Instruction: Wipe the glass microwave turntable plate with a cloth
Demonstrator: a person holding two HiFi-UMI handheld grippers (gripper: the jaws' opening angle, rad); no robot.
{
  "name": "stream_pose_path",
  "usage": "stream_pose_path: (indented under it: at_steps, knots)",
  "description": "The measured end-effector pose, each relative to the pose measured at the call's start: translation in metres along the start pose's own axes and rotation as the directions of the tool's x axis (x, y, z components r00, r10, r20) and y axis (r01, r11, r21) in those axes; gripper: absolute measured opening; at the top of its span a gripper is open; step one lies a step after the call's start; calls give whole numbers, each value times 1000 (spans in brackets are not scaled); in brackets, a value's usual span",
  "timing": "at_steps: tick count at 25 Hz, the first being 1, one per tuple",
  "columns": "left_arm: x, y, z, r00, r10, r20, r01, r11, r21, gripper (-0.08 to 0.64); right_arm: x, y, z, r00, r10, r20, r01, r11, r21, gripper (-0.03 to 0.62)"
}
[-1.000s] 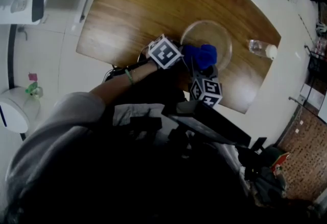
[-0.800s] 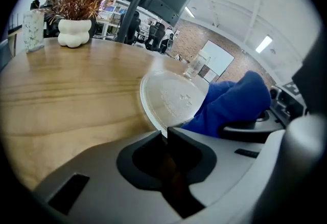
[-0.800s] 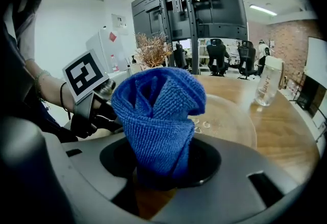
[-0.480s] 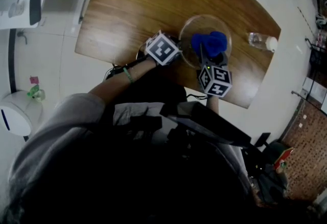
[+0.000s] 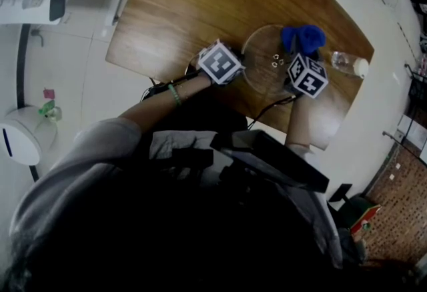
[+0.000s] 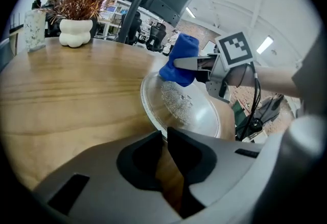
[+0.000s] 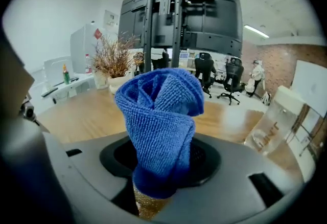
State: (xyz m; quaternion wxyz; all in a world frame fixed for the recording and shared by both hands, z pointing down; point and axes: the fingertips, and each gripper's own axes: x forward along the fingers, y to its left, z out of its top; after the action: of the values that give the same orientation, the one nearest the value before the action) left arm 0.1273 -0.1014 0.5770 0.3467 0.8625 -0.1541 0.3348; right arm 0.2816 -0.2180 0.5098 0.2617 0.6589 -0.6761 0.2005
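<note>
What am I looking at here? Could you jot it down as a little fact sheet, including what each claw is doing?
Setting: wooden table
Item being cleaned: glass plate, with specks or droplets on it
Left claw: closed on the plate's near rim
Right claw: closed on a bunched blue cloth
Cloth position: at the plate's far rim
Also on the table: clear bottle; dried plant in a white vase

Office room.
Swivel chairs (image 7: 232,81), a big screen (image 7: 204,21) on a stand and a brick wall (image 7: 258,54) lie beyond the wooden surface (image 5: 187,4).
</note>
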Motion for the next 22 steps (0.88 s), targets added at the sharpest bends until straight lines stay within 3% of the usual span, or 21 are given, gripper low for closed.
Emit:
stream_pose_path:
  at_steps: [5, 16, 22]
  knots:
    - [-1, 2, 1, 1000, 5, -1, -5, 1000, -4, 26, -22, 15, -18, 1000, 25, 16, -26, 999, 42, 198]
    - [-4, 6, 0, 1000, 18, -12, -18, 1000, -17, 26, -122, 89, -109, 991, 128, -35, -120, 978, 173, 198]
    - [-4, 7, -1, 1000, 23, -16, -23, 999, -23, 26, -135, 96, -113, 989, 134, -64, -122, 980, 159, 198]
